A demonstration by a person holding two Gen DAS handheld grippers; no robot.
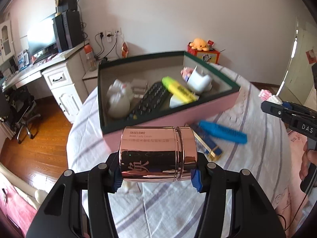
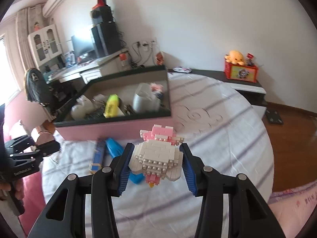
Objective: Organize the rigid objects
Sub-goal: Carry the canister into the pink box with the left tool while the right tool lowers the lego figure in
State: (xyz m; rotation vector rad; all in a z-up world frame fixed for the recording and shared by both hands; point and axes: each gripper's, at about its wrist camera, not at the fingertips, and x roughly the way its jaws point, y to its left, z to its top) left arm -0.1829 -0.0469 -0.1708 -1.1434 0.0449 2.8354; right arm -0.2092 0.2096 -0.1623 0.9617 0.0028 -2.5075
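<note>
Rose-gold cream jar point(image 1: 157, 152) lies on its side between the blue pads of the left gripper point(image 1: 157, 175), clamped at its two ends and lifted clear of the striped tablecloth point(image 1: 247, 158). On the other side, the right gripper point(image 2: 156, 170) grips a white-and-pink brick figure point(image 2: 158, 154) between its pads, also raised above the cloth.

Just beyond both grippers, a blue marker point(image 1: 223, 133) and a dark blue and gold box point(image 1: 206, 141) lie side by side on the cloth, close to the pink wall of the open storage box point(image 1: 178, 117). Inside that box sit a yellow highlighter point(image 1: 179, 89), a black remote point(image 1: 149, 101), a white cup point(image 1: 199, 82) and a white rounded figure point(image 1: 118, 99), packed near one another. A desk point(image 1: 65, 67) with a monitor point(image 1: 41, 34) stands behind on the left.
</note>
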